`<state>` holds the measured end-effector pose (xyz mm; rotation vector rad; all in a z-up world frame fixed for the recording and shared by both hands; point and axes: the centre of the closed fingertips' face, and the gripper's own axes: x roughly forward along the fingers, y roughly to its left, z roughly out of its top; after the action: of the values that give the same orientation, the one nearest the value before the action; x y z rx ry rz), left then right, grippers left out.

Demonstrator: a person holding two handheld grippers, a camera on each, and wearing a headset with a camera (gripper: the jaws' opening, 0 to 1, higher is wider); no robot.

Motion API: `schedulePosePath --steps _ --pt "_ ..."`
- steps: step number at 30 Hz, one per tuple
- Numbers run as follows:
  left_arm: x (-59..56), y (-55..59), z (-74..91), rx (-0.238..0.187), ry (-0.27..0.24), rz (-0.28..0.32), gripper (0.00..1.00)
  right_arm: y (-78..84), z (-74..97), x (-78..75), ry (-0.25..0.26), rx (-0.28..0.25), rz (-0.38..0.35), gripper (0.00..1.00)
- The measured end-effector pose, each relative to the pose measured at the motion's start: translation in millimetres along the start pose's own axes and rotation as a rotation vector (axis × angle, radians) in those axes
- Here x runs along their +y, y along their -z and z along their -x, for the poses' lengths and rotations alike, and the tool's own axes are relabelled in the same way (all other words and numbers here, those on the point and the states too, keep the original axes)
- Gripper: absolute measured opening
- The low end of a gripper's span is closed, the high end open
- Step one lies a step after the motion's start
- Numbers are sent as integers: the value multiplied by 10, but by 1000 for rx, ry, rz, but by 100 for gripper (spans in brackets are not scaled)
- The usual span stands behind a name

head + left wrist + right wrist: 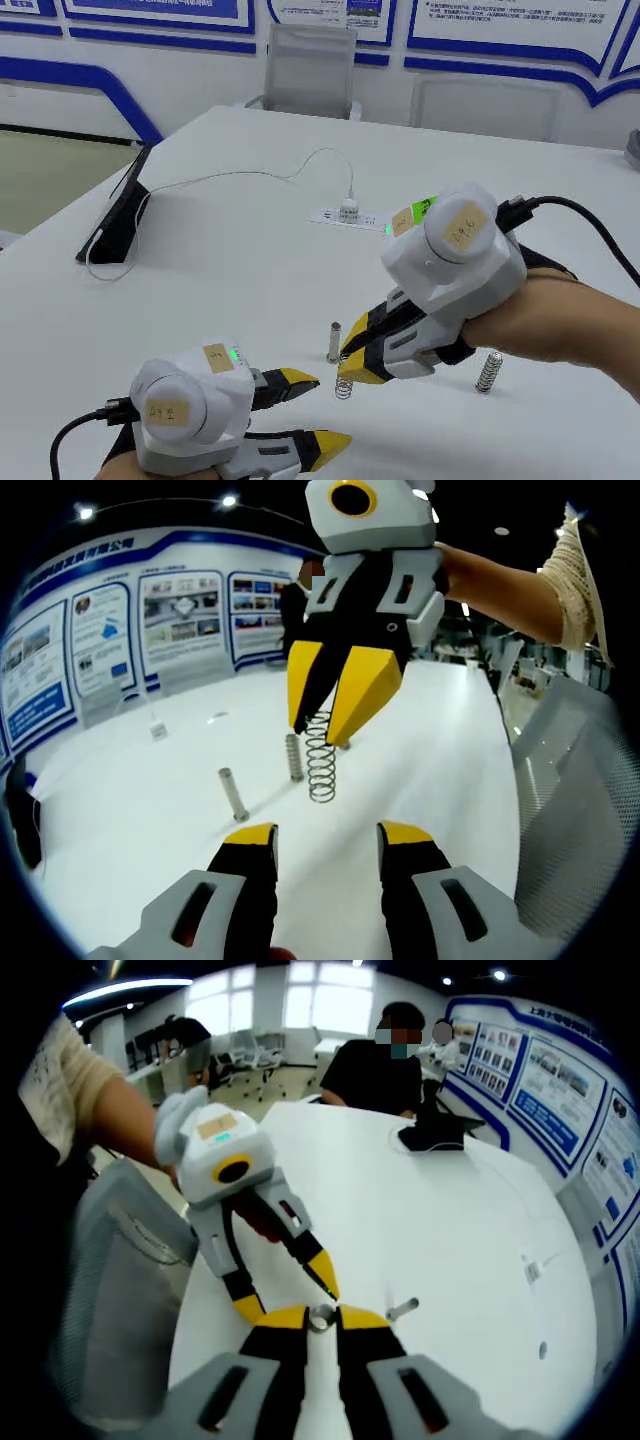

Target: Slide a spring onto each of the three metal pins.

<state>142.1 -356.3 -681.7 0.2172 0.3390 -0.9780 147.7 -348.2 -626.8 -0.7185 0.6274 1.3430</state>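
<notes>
**Missing the pin with a dangling spring**

The right gripper (356,364) has its fingers pressed together on the top coils of a spring (321,763). The rest of the spring hangs free below the yellow tips, just above the table (250,250). A bare pin (334,342) stands upright just beside it, not yet threaded.

The main risk is the loose lower end. It can sway, land on the pin's rim rather than over it, and buckle sideways when pushed down. A tight pinch may also flatten the top coils, so they bind on the pin. A slack pinch could let the spring shoot out and roll away. The yellow tips are close to the pin, and a sideways nudge might tip it if it is only standing loose.

The left gripper (318,408) hovers nearby with its fingers spread, holding nothing. It is well placed to steady the spring, or to bump it.

A second spring (488,371) stands further off. I cannot tell whether a pin is inside it.
</notes>
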Motion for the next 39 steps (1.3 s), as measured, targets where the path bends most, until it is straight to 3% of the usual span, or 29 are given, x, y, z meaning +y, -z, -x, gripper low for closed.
schedulePosePath --steps 13,25,39 --pt "31 26 9 3 -10 17 43 -46 55 -237 39 -8 -11 12" --pt "44 49 24 6 -14 27 44 -75 64 -546 96 -20 -40 12" --pt "69 68 33 10 -19 32 43 -68 -55 -814 153 -37 -89 12"
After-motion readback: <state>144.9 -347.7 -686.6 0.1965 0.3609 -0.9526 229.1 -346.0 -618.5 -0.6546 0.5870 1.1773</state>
